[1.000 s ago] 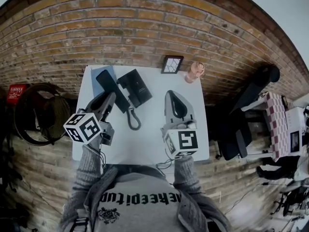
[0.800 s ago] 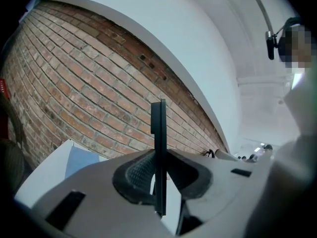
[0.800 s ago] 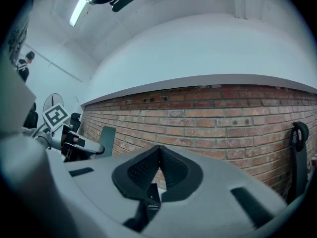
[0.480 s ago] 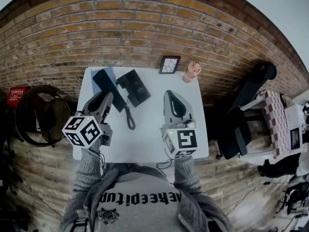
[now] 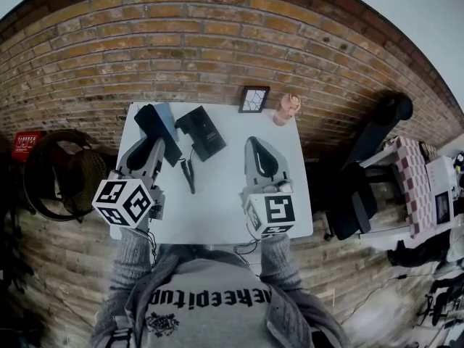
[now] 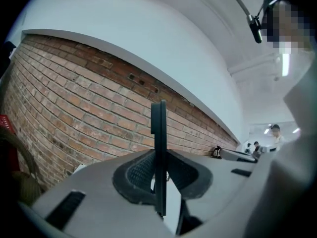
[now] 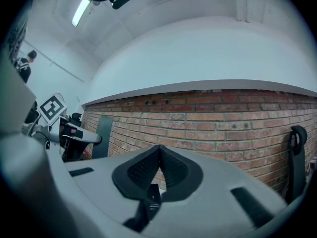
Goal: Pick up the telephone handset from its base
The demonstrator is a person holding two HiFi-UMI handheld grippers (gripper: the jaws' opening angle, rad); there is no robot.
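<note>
On the white table point(image 5: 217, 212) the black telephone base point(image 5: 203, 131) stands at the back, left of centre. The black handset point(image 5: 148, 119) is off the base and to its left, and my left gripper point(image 5: 152, 145) is shut on it. The dark cord point(image 5: 187, 174) hangs from the handset towards the table in front of the base. In the left gripper view the handset point(image 6: 158, 133) stands edge-on between the closed jaws of that gripper point(image 6: 159, 170). My right gripper point(image 5: 259, 145) is shut and empty, right of the base; in its own view the right gripper point(image 7: 159, 151) holds nothing.
A small picture frame point(image 5: 254, 98) and a pink figurine point(image 5: 288, 107) stand at the table's back edge against the brick wall. A blue sheet point(image 5: 167, 114) lies under the handset's far end. A black office chair point(image 5: 377, 136) is at the right, a round dark basket point(image 5: 61, 172) at the left.
My left gripper has carried the handset left and away from the base. The cord's loop has drawn out into a straighter line. The right gripper has stayed in place.
</note>
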